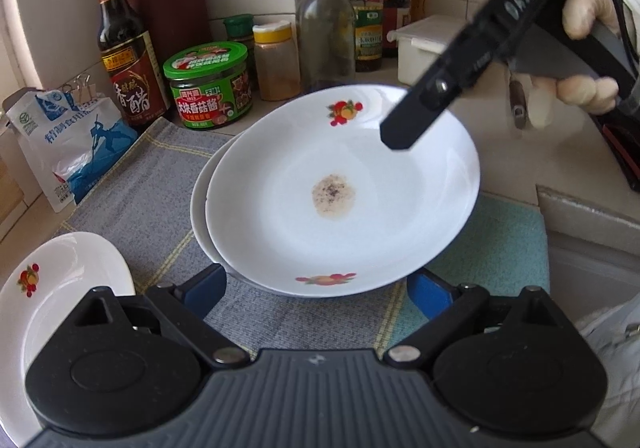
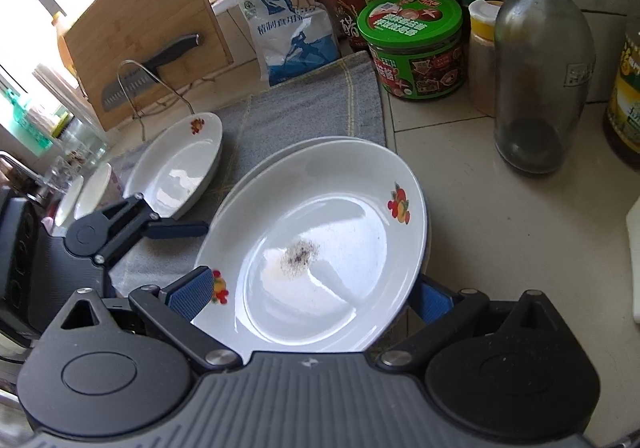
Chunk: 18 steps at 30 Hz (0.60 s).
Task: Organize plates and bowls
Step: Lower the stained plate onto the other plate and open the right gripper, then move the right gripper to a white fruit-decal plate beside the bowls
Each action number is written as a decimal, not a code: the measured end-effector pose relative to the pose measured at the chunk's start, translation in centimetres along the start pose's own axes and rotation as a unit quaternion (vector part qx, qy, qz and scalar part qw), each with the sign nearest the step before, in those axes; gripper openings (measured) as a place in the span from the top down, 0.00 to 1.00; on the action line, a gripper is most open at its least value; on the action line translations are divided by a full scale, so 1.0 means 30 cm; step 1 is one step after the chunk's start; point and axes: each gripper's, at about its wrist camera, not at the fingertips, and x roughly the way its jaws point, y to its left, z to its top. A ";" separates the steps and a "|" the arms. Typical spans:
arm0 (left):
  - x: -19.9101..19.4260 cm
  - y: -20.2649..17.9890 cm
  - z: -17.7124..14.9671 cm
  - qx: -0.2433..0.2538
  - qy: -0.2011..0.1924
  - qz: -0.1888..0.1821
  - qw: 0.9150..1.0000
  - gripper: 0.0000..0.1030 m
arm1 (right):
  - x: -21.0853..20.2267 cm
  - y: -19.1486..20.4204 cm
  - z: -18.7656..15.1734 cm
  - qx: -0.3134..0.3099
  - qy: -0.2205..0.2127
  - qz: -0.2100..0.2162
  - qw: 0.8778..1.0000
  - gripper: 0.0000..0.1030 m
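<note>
Plates get stacked: our right gripper (image 2: 312,298) pinches the top plate (image 2: 320,248) by its rim.
Our left gripper (image 1: 316,288) waits wide open, holding nothing, while this plate sits on another plate (image 1: 200,208) on the grey cloth (image 1: 152,184), so they nest.

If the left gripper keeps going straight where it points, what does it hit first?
Most likely the near rim of the white fruit-printed plate, which lies between the left gripper's open blue pads; depth is uncertain.

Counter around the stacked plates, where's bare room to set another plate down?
Free: grey cloth between the stained plate, the salt bag and the single plate; tiled counter between the stack and the clear glass bottle. Crowded: the back wall's jars and bottles.
</note>
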 end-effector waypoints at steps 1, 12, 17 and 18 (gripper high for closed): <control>-0.001 0.001 -0.002 -0.004 -0.001 0.002 1.000 0.06 | 0.001 0.003 -0.003 0.000 0.000 -0.004 1.000 0.00; -0.077 -0.004 -0.041 -0.035 -0.020 0.029 0.999 0.06 | 0.011 0.037 -0.022 -0.011 -0.001 -0.054 0.998 0.00; -0.118 0.005 -0.066 -0.052 -0.026 0.048 0.997 0.06 | -0.025 0.087 -0.023 -0.039 -0.026 -0.083 0.995 0.00; -0.125 0.010 -0.071 -0.061 -0.027 0.052 0.996 0.06 | -0.037 0.096 -0.023 -0.041 -0.034 -0.080 0.995 0.00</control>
